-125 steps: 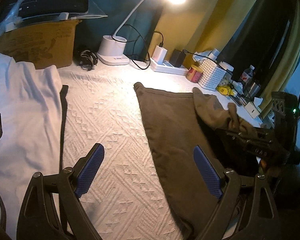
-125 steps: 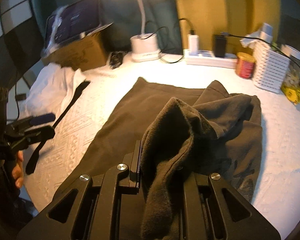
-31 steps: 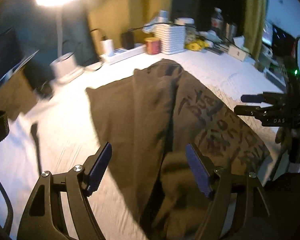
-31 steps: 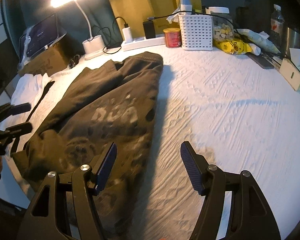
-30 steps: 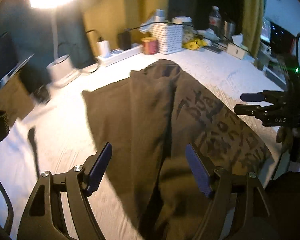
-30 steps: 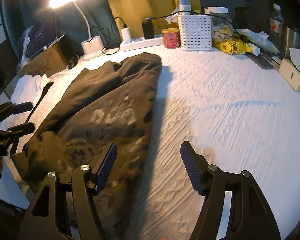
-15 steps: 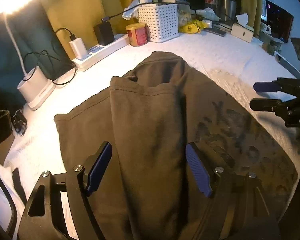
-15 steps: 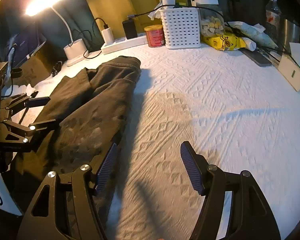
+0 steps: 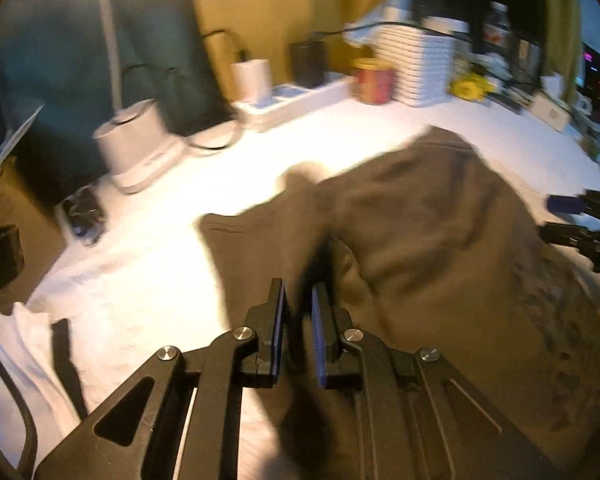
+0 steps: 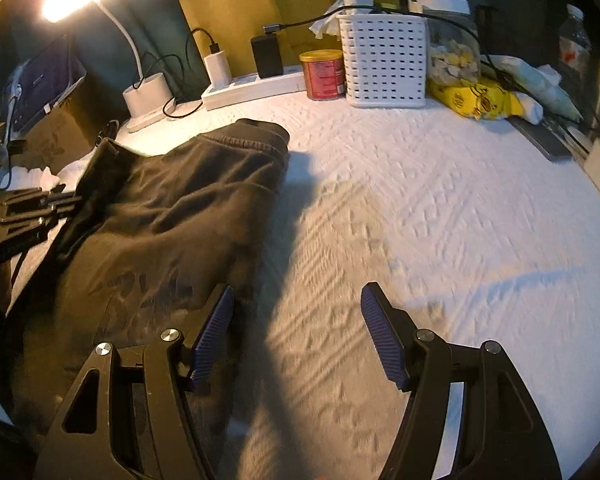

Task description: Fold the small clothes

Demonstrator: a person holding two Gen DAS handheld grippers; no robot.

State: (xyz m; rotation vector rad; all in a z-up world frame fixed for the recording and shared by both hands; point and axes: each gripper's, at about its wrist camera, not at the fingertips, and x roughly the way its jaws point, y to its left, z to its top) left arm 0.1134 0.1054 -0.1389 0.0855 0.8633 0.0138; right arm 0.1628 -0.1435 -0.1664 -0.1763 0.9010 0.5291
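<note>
Brown garment [image 10: 172,216] on white surface [image 10: 440,208], left of centre.
Left tool [image 9: 298,312] has just been closing, pinching a fold of it; right tool [image 10: 296,332] gapes wide, empty, at its right edge.

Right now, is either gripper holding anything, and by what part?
The left gripper has just closed its fingers on a raised fold of the brown garment, near its left edge. The right gripper is open and empty.
</note>
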